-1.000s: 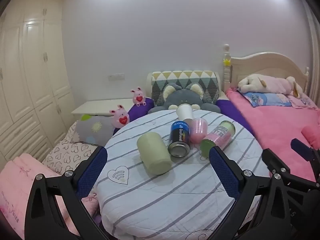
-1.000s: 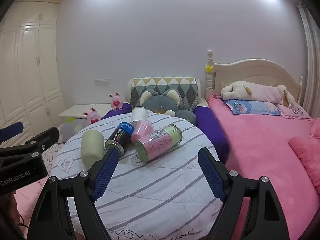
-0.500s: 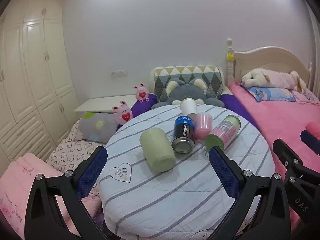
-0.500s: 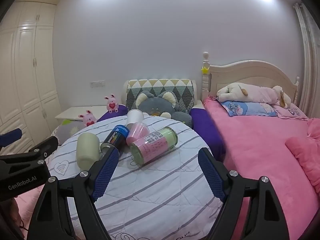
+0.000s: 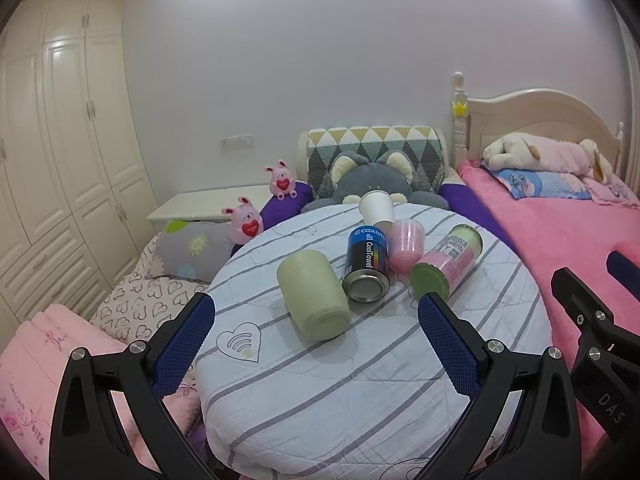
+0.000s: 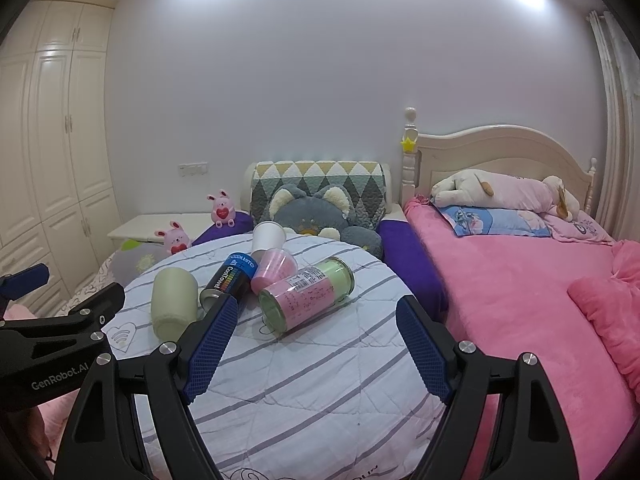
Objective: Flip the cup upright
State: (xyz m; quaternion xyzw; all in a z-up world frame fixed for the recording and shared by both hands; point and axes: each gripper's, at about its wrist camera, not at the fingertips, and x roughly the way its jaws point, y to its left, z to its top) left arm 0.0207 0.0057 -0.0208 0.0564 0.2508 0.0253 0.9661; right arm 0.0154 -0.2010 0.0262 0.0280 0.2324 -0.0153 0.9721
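Round table (image 5: 360, 380), striped cloth: cups, cans lying.

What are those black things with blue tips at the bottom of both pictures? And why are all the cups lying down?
Those are two claws that a person holds, one in each hand. Each claw has a little camera looking out between its two blue-padded fingers, so you get one picture from the left claw and one from the right claw. Both are open and holding nothing.

In front of them is a round table with a striped cloth. On it lie a pale green cup, a blue can, a pink cup, a white cup and a pink and green can, all tipped on their sides. The job is to stand a cup upright.
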